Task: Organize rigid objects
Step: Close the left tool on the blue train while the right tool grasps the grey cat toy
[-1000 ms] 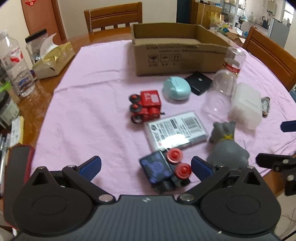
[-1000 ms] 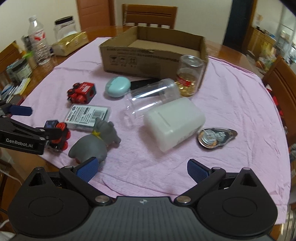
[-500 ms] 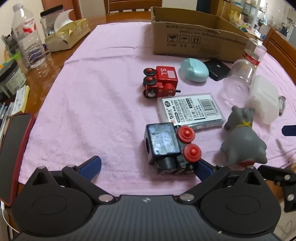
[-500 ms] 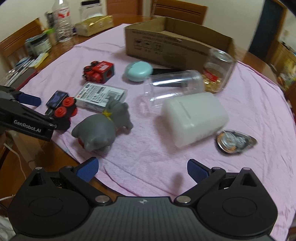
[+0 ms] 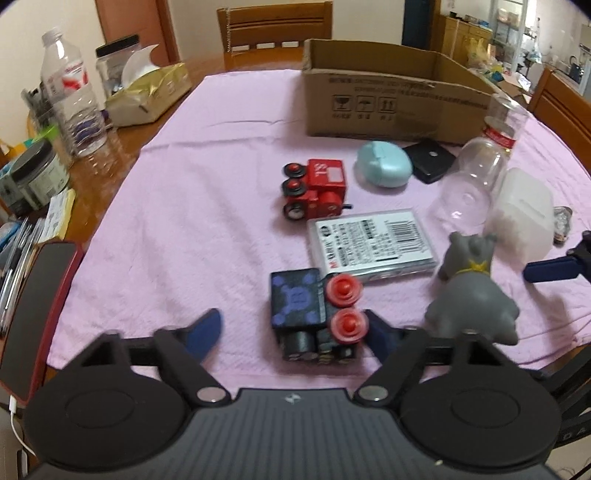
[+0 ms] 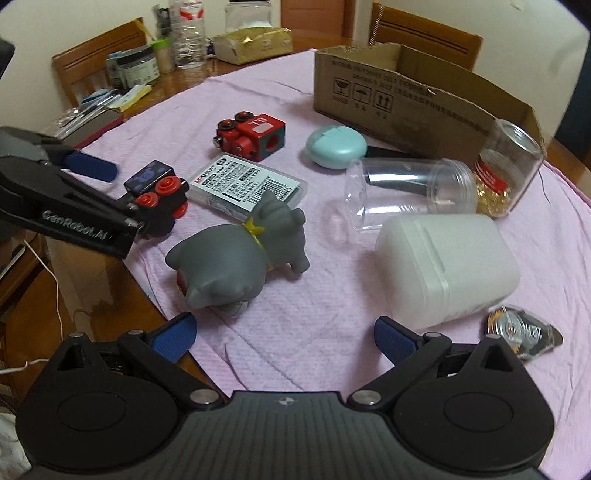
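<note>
We see a pale pink woven cloth (image 5: 207, 206) with a fine ribbed, matt texture spread over a glossy brown wooden table (image 5: 122, 144). The open brown cardboard box (image 5: 391, 107) looks dull and papery, its top edge torn rough. The grey rubbery animal figure (image 6: 240, 258) is smooth with a soft sheen. The clear plastic jar lying on its side (image 6: 410, 192) is shiny; the white plastic tub (image 6: 447, 266) is frosted and translucent.

A brown wooden desk (image 5: 122, 136) has a pink cloth (image 5: 207, 206) spread over it. Wooden chairs (image 5: 275, 29) stand around it. The wall (image 5: 188, 22) behind is a pale cream colour, with a brown door (image 5: 129, 18) in it. Far off on the right, shelves (image 5: 513, 22) stand in a brighter room.
</note>
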The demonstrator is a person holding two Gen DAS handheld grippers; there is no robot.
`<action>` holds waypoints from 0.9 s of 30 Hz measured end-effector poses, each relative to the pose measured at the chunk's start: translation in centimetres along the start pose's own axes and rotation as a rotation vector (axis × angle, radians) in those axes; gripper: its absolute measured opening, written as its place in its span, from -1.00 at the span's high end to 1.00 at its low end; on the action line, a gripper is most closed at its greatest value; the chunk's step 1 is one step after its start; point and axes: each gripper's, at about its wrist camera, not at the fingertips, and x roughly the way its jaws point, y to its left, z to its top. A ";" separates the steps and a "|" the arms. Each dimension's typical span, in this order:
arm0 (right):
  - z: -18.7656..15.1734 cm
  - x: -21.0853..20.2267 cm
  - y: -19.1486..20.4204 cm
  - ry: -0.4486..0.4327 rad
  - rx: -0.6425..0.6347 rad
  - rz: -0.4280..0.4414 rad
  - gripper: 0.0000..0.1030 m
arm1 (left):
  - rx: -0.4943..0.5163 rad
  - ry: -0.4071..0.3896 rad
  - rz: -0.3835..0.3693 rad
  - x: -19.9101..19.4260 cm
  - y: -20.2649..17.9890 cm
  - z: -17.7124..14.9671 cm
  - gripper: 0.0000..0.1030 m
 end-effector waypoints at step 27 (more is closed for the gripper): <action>3.0 -0.1 1.2 -0.055 -0.140 0.104 -1.00 | -0.003 -0.009 0.001 0.7 2.1 0.7 -0.01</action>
